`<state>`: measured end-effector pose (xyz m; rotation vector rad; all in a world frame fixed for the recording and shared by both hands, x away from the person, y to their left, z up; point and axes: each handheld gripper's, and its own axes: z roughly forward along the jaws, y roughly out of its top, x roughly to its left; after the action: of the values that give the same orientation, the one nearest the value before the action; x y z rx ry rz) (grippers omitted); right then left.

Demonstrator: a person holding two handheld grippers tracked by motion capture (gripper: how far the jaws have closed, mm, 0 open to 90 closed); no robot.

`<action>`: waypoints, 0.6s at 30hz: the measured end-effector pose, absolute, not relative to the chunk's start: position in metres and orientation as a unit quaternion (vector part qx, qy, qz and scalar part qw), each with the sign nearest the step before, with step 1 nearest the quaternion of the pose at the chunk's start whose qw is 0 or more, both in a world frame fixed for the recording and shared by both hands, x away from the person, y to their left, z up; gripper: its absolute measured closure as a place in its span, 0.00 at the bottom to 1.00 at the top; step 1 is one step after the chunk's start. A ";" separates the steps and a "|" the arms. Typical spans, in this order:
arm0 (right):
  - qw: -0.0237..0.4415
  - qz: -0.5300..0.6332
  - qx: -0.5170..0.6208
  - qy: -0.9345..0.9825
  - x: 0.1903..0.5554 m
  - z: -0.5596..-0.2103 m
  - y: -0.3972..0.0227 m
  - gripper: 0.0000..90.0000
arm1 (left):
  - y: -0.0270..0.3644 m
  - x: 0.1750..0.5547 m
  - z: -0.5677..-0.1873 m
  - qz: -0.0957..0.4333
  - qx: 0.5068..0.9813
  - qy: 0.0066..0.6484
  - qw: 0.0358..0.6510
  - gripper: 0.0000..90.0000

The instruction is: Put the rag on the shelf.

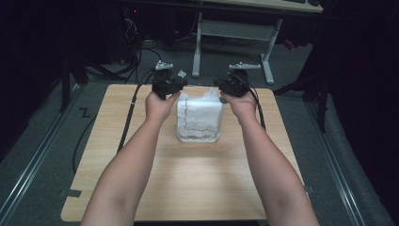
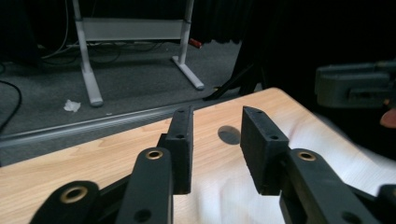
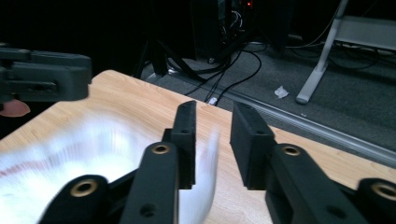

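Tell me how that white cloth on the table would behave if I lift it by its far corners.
The white cloth would probably drape limp: its far edge already looks rumpled and uneven. It seems thin and light, so it may flutter or blur when released. Folded into a neat rectangle, it could unfold once lifted.

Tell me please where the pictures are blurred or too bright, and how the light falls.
High view: light falls on the table; the surroundings stay dark; the white cloth glares, folds barely readable. Right gripper view: the cloth is streaked with motion blur, the jaws sharp. Left gripper view: the cloth is overexposed; a dark round spot marks the wood.
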<state>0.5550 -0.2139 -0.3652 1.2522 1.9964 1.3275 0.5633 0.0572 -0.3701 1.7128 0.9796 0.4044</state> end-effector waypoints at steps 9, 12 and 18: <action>0.233 0.470 0.447 0.725 0.549 -0.360 -0.213 0.72 | 0.058 0.555 -0.363 0.179 0.723 0.401 0.533 0.70; 0.238 0.466 0.445 0.726 0.545 -0.358 -0.212 0.70 | 0.059 0.552 -0.362 0.181 0.722 0.400 0.535 0.69; 0.240 0.464 0.440 0.730 0.536 -0.361 -0.212 0.62 | 0.069 0.538 -0.363 0.189 0.717 0.401 0.539 0.66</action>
<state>0.5360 -0.2118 -0.3609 1.2050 1.9991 1.2690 0.5385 0.0690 -0.3632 1.7045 0.9525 0.4485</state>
